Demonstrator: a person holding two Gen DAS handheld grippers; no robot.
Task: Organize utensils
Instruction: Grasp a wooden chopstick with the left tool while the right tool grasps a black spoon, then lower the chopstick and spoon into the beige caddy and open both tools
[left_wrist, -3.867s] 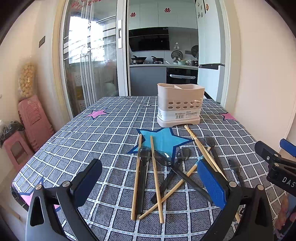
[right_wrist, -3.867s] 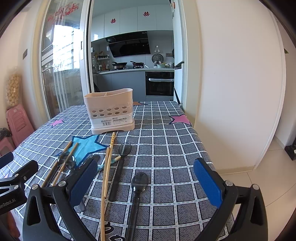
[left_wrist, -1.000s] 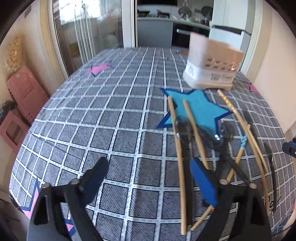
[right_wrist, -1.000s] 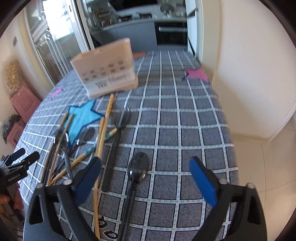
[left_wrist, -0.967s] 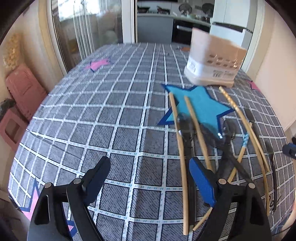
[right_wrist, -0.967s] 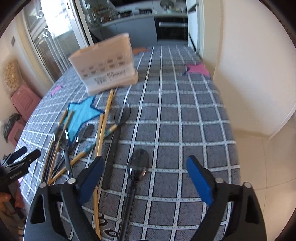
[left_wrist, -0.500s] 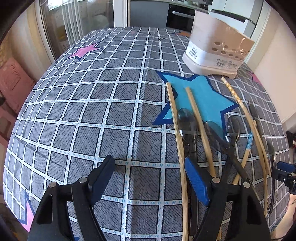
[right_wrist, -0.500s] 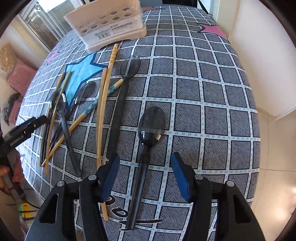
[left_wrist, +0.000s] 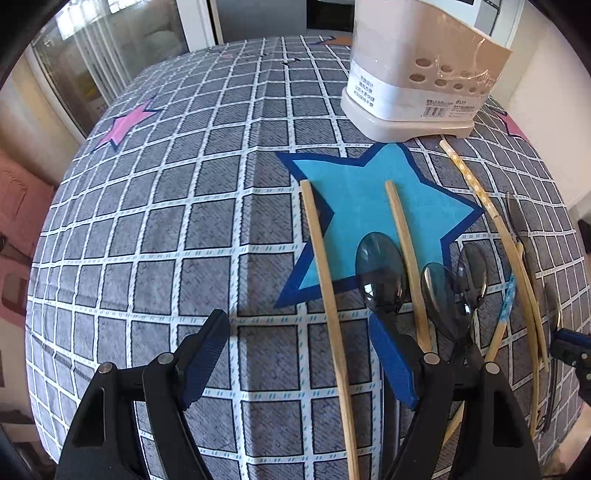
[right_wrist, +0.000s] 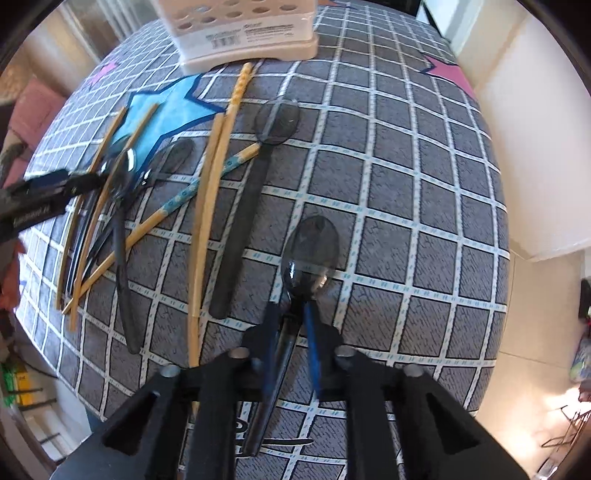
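A worktop (left_wrist: 207, 229) draped in a grey checked cloth with pink and blue stars carries scattered utensils. At about 7 o'clock in the left wrist view the left tongs (left_wrist: 295, 362) hang released above the cloth, jaws wide apart, astride a long bare bamboo chopstick (left_wrist: 325, 280) without touching it. Just right of that stick lies a smoky translucent plastic spoon (left_wrist: 380, 273), its handle running under the tongs' right-hand blue pad, then a second bamboo chopstick (left_wrist: 406, 243) and two more dark spoons (left_wrist: 454, 291) overlapping toward 4 o'clock. Patterned chopsticks (left_wrist: 480, 199) lie farther right.

At 1 o'clock stands a beige perforated plastic cutlery holder (left_wrist: 417, 81) with a white label; its inside is out of sight, so its contents cannot be told.

In the right wrist view, crossed chopsticks and spoons crowd 9 o'clock, where the other tool pokes in. A black-handled spoon (right_wrist: 247, 206) lies just left of centre. The right tongs (right_wrist: 291, 325), pointing straight down, are closing around the neck of a lone dark translucent spoon (right_wrist: 310, 254) lying on the cloth, blue pads tight on either side of its handle.
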